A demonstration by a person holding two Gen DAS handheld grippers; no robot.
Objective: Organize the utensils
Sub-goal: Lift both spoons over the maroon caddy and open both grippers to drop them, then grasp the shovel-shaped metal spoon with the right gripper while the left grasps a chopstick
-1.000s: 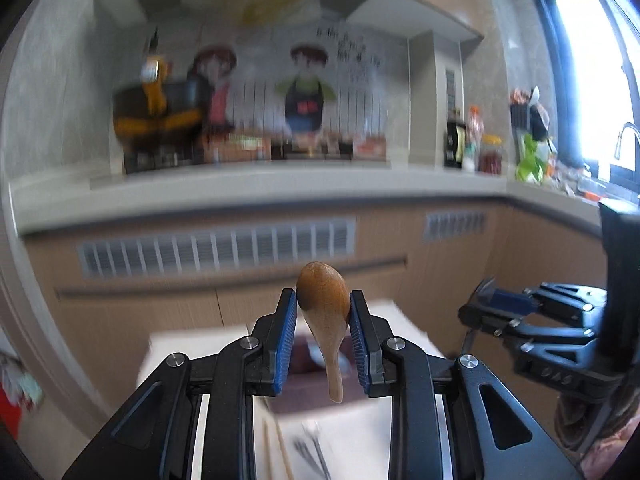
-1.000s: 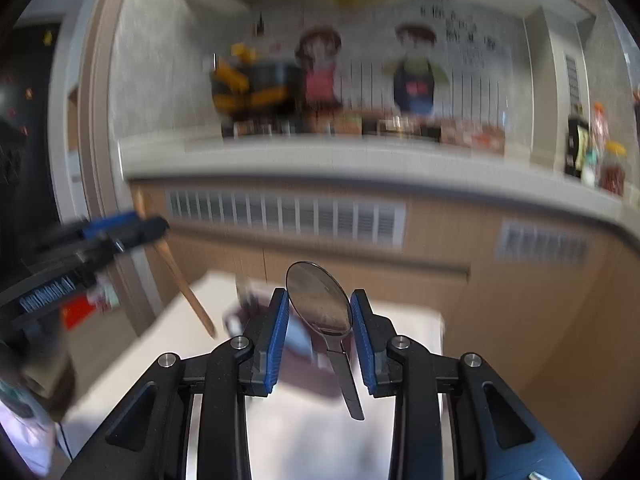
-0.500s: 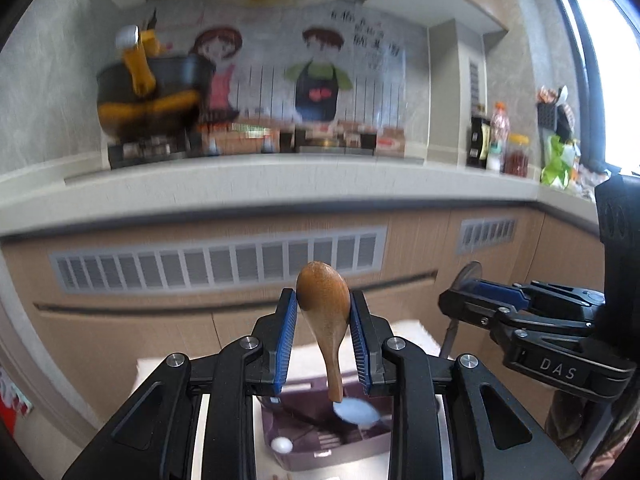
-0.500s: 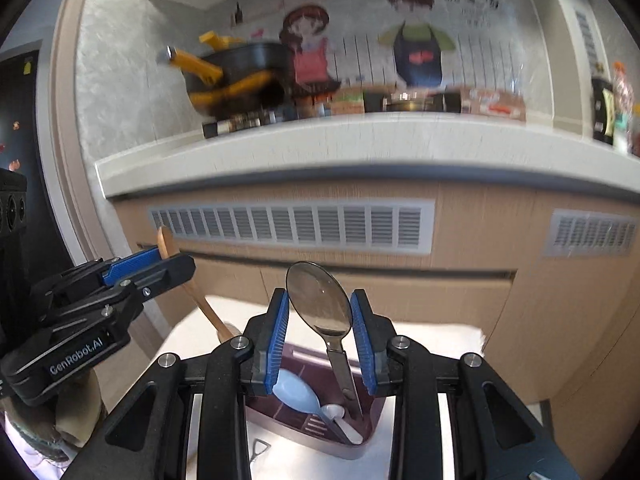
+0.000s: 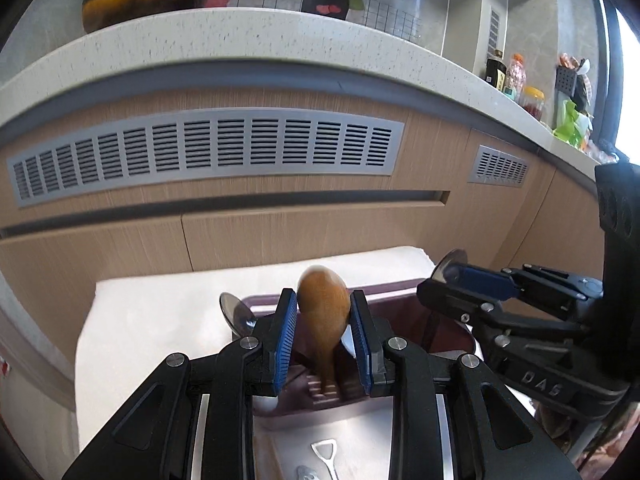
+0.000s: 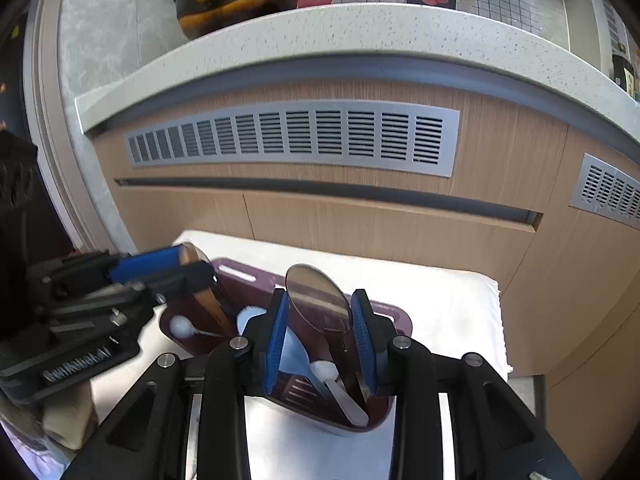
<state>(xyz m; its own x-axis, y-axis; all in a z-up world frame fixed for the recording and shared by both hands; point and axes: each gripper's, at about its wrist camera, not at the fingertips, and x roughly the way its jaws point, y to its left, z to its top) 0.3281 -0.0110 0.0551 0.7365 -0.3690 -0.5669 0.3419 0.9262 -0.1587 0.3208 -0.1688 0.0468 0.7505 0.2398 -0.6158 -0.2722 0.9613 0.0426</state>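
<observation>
Left gripper and right gripper point downward, side by side. Right jaws have just been opening — a spoon between them.

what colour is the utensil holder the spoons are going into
Dark purple utensil holder, clearest in the right wrist view.

surface: a low table covered by a white cloth, set in front of the wood-grain cabinet fronts
far edge: the cloth's rolled hem runs just beside the cabinets
on the cloth, middle: a dark purple plastic utensil tray with rounded corners and slotted rim handles
on the cloth, near edge: a flat silver metal bottle opener, just in front of the tray
beside the opener: a pale wooden strip, partly hidden, cannot tell what it is
</observation>
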